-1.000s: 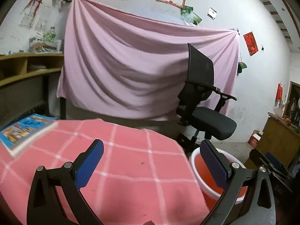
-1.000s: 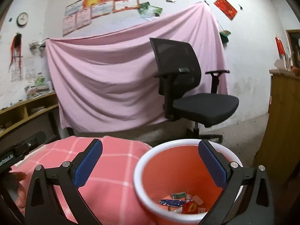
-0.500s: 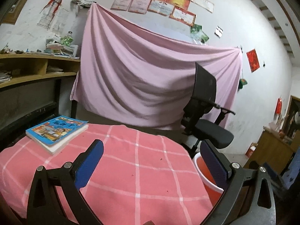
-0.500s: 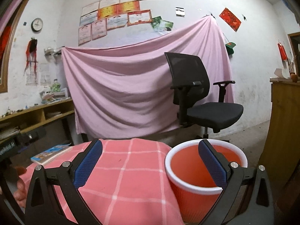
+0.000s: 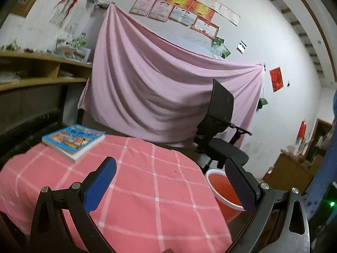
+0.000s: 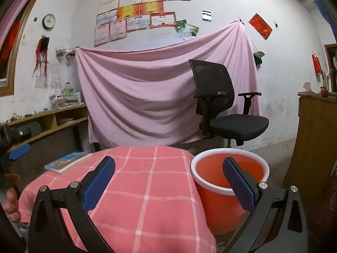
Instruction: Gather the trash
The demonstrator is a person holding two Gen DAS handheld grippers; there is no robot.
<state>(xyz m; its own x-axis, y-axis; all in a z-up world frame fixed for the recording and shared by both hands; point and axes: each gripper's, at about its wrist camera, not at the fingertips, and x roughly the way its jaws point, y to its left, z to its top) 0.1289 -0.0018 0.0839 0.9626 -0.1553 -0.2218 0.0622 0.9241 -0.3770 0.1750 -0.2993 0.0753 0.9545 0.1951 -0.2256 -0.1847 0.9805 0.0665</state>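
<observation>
- My left gripper [image 5: 170, 181] and right gripper [image 6: 168, 181]: jaws apart, holding nothing.
- Both have pulled back from the bin [image 6: 229, 181] within 1 s.
- Bin stands beside the table [image 6: 137, 189]; no trash visible there, so collection looks finished.

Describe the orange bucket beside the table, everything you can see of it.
The orange bucket is a round, smooth, plastic-looking pail with orange walls inside and out and a thick white rim. It stands upright on the floor, right against the draped edge of the pink checked tablecloth, its rim roughly level with the tabletop. In the left wrist view only part of its mouth shows past the table corner. Its bottom is hidden from both cameras, so any contents cannot be seen. Neither claw touches it.
</observation>
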